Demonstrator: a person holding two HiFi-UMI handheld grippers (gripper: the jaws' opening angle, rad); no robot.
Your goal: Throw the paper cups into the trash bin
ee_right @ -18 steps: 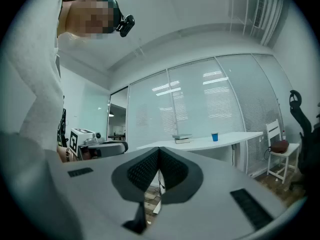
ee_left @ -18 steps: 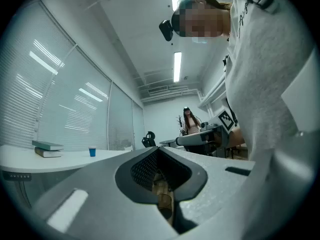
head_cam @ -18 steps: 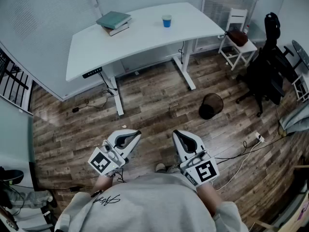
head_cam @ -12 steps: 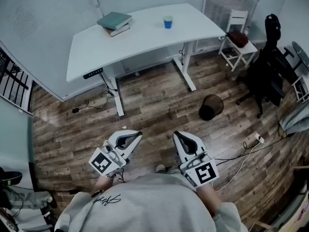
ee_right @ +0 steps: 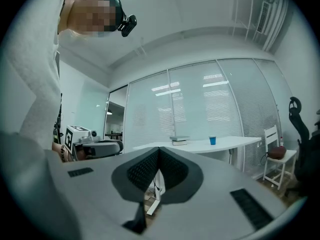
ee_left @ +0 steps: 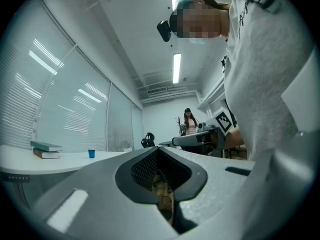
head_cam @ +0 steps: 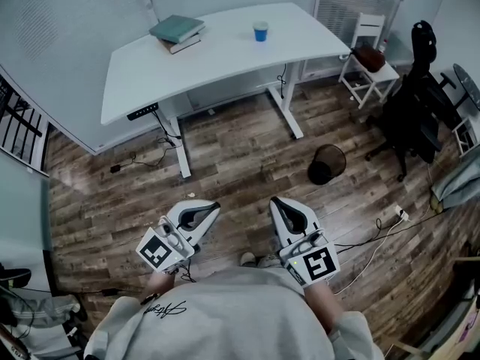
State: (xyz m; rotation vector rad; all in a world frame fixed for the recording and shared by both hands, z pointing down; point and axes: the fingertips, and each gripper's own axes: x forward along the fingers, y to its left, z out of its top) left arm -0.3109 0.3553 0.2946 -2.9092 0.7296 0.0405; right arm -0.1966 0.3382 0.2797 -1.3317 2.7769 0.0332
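A blue paper cup (head_cam: 260, 31) stands on the white desk (head_cam: 225, 58) at the far side of the room; it also shows small in the left gripper view (ee_left: 91, 153) and the right gripper view (ee_right: 212, 140). A black round trash bin (head_cam: 328, 163) sits on the wood floor, right of the desk. My left gripper (head_cam: 213, 208) and right gripper (head_cam: 273, 203) are held level close to my body, far from the cup. Both are shut with nothing between the jaws (ee_left: 156, 151) (ee_right: 159, 149).
Two books (head_cam: 177, 34) lie on the desk's left part. A white chair (head_cam: 369, 58) and a black office chair (head_cam: 416, 111) stand at the right. Cables (head_cam: 375, 242) run over the floor. Another person (ee_left: 190, 123) stands far off.
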